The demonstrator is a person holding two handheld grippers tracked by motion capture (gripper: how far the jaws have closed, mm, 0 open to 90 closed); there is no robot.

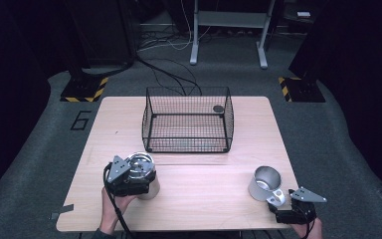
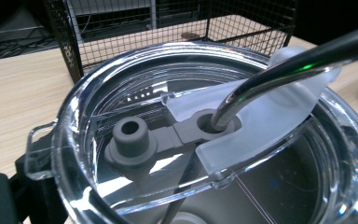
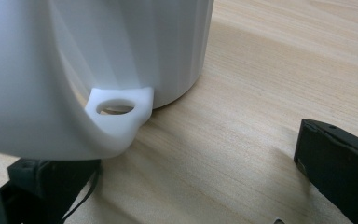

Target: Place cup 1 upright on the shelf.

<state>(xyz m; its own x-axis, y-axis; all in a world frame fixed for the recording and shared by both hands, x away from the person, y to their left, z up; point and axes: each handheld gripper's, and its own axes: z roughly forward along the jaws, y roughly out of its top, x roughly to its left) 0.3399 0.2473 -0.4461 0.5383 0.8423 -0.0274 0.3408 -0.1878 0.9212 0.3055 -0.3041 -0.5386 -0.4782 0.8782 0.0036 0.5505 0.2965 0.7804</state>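
Left gripper (image 1: 138,183) hides most of a steel tumbler with clear lid (image 1: 142,167) and metal straw (image 2: 279,65); jaw state unclear. Right gripper (image 1: 284,205), jaws spread, flanks a white handled mug (image 1: 266,183). Pale wooden desk (image 1: 199,199), black wire basket (image 1: 188,119), dark room.

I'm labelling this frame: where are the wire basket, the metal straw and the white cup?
wire basket (image 1: 187,144), high view, front wall mesh.
metal straw (image 2: 279,67), left gripper view, mid-shaft.
white cup (image 1: 267,177), high view, inner wall.

Dim dark surroundings, lit tabletop, near objects blurred
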